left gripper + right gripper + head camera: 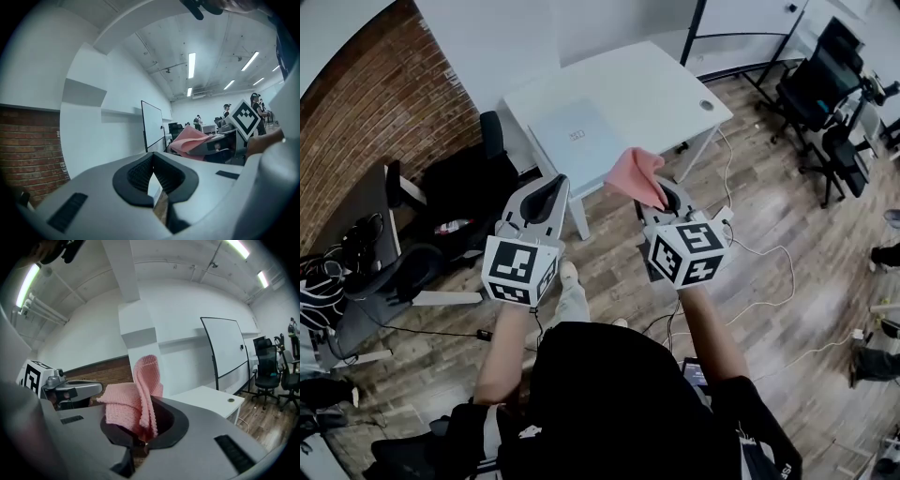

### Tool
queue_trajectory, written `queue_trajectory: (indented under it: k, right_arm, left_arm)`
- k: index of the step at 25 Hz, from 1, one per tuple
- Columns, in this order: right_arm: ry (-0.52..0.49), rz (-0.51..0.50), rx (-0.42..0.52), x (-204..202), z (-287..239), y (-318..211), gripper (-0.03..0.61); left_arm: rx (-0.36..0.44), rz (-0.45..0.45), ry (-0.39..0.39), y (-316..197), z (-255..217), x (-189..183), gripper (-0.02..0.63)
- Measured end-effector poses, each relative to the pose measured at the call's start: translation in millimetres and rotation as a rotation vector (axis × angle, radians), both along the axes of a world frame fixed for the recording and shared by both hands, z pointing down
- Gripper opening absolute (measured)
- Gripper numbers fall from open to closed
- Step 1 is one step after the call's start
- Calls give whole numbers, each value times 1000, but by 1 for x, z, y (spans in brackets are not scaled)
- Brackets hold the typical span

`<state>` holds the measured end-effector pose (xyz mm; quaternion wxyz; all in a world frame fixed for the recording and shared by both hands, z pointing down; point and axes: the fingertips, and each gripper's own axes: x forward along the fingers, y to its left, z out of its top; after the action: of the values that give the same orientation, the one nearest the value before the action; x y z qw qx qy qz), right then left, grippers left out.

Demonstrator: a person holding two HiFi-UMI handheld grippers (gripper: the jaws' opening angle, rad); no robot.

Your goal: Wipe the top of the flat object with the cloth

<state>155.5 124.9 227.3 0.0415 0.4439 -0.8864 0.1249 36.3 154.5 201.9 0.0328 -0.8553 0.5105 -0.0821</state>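
A pale flat square object [577,137] lies on the white table [656,89] ahead of me in the head view. My right gripper [667,200] is shut on a pink cloth [636,174], which sticks up from its jaws [136,399] and folds over. It hovers in the air short of the table's near edge. My left gripper [546,194] is shut with nothing between its pads [152,174], level with the right one and short of the table too. From the left gripper view the pink cloth [190,139] shows off to the right.
Black office chairs [820,84] stand at the right, another chair [464,187] and a dark desk with cables [352,244] at the left. A brick wall [366,103] runs along the left. Cables [759,253] trail over the wooden floor. A whiteboard [227,350] stands by the far wall.
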Motion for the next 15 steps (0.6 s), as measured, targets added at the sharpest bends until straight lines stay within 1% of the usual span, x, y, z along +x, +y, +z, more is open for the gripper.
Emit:
queue_trajectory:
  k: [5, 9, 15]
  right_arm:
    - [5, 3, -12, -26, 7, -41, 44]
    - [8, 15, -20, -39, 13, -74, 44]
    - [21, 30, -41, -62, 18, -120, 44]
  left_arm:
    - [-7, 7, 14, -44, 6, -25, 11]
    - [-19, 8, 58, -78, 10, -42, 12]
    - [-36, 9, 83, -126, 15, -70, 12]
